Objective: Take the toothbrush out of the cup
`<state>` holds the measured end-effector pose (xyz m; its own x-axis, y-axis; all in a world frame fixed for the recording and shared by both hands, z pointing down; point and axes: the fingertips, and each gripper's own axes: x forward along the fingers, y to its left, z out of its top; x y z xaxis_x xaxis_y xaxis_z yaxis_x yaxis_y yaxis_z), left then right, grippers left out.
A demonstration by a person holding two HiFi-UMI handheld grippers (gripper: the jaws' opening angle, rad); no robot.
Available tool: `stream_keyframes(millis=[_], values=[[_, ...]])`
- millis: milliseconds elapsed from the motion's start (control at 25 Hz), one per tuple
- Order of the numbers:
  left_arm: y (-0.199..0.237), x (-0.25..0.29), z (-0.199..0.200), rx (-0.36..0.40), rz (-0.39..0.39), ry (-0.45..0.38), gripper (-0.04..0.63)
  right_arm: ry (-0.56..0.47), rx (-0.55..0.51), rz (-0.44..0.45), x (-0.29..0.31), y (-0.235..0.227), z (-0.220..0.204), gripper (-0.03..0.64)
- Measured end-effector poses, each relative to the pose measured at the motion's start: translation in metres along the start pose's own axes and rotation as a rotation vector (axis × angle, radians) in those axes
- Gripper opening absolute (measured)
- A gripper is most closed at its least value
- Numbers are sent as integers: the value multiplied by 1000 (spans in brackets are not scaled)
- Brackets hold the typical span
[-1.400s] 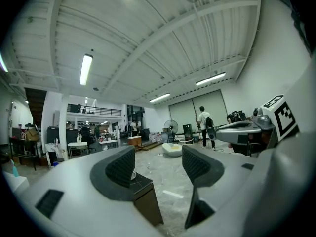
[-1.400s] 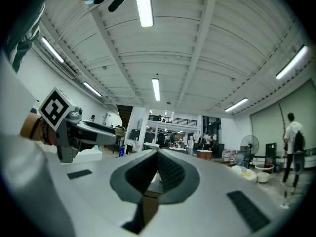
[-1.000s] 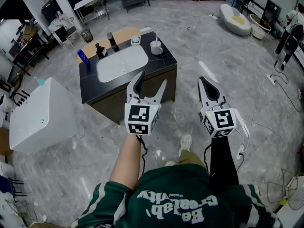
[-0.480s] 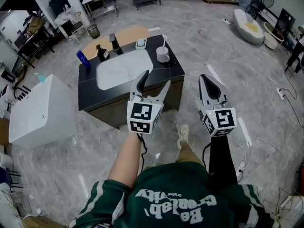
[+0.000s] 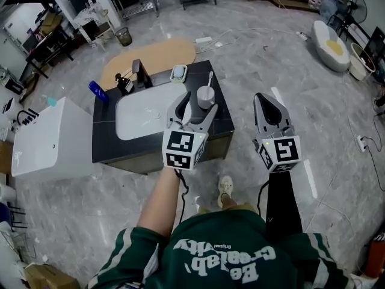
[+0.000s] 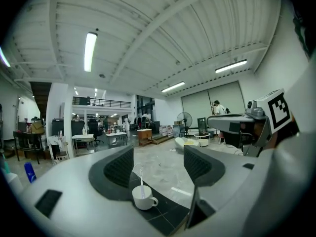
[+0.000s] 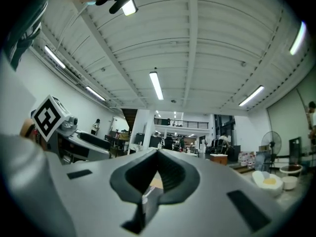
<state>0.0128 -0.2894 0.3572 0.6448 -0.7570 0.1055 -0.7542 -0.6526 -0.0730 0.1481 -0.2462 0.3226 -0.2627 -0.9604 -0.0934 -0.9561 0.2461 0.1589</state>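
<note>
A white cup (image 5: 206,97) stands near the right end of the black counter (image 5: 223,120), with a white toothbrush (image 5: 210,79) upright in it. My left gripper (image 5: 194,106) is open and empty, held short of the cup and above it. Its own view shows the cup (image 6: 143,198) and toothbrush (image 6: 141,181) low between the jaws of the left gripper (image 6: 158,165), still some way ahead. My right gripper (image 5: 265,98) is shut and empty, out over the floor to the right of the counter. In the right gripper view the jaws of the right gripper (image 7: 157,155) are pressed together.
The counter holds a white sink (image 5: 143,114), a black faucet (image 5: 139,72), a soap dish (image 5: 178,73), a dark pump bottle (image 5: 126,83) and a blue bottle (image 5: 98,91). A white cabinet (image 5: 51,140) stands to its left. A cable (image 5: 252,32) crosses the marble floor.
The person has stepped toward the counter. It now lies nearer and more central, and the cup lines up between the left gripper's jaws. Both grippers keep their states.
</note>
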Motion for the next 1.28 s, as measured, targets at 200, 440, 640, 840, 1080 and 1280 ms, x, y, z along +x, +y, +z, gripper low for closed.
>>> stream_keyframes(millis=[200, 440, 640, 840, 1080, 1280], values=[[25, 75, -16, -17, 32, 57, 307, 17, 2, 53, 66, -39, -24, 3], [38, 144, -51, -37, 49, 154, 307, 47, 39, 82, 119, -87, -63, 3], [47, 183, -84, -61, 57, 242, 307, 63, 73, 95, 147, -113, -87, 3], [63, 208, -119, -99, 64, 330, 296, 88, 86, 111, 167, -119, -106, 4], [80, 236, -166, -140, 62, 459, 288, 136, 90, 119, 181, -124, -132, 3], [90, 252, -203, -168, 58, 551, 264, 181, 102, 111, 181, -128, -154, 3]])
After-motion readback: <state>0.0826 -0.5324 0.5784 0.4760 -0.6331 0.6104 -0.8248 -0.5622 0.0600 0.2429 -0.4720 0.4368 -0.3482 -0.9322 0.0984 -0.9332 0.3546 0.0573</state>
